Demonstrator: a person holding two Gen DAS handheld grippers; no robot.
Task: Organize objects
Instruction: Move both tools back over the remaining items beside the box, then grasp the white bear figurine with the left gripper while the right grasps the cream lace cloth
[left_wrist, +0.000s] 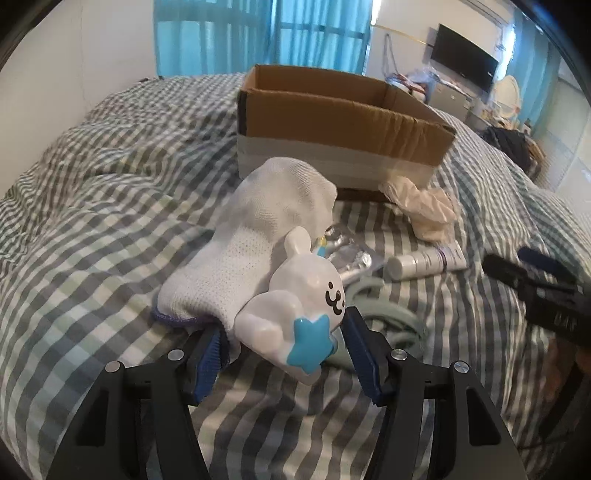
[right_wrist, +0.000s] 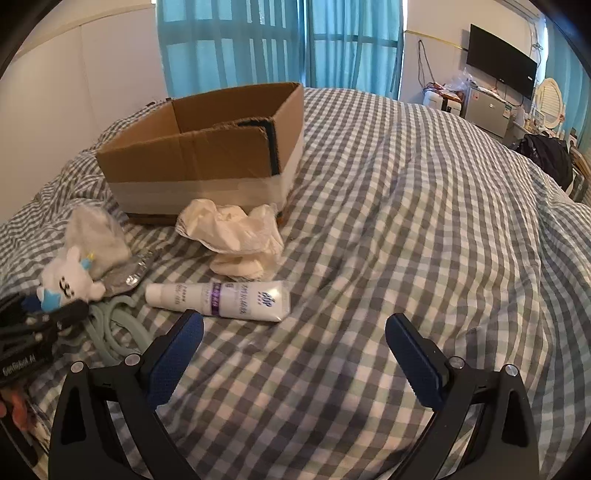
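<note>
My left gripper (left_wrist: 284, 343) has its jaws around a white animal toy (left_wrist: 295, 299) with a blue star; the pads look close to it, touching or nearly so. The toy lies against a white sock (left_wrist: 251, 240). An open cardboard box (left_wrist: 332, 122) stands behind on the checked bed. In the right wrist view the toy (right_wrist: 70, 280) is at the far left with the left gripper (right_wrist: 40, 317) on it. My right gripper (right_wrist: 295, 343) is open and empty above the bed, just in front of a white tube (right_wrist: 221, 297).
A crumpled cream cloth (right_wrist: 236, 236) lies in front of the box (right_wrist: 207, 155). Foil packets (right_wrist: 133, 273) and a pale green cord (right_wrist: 114, 328) lie by the toy. The bed (right_wrist: 424, 240) stretches right; furniture and a TV (right_wrist: 502, 62) stand at the far wall.
</note>
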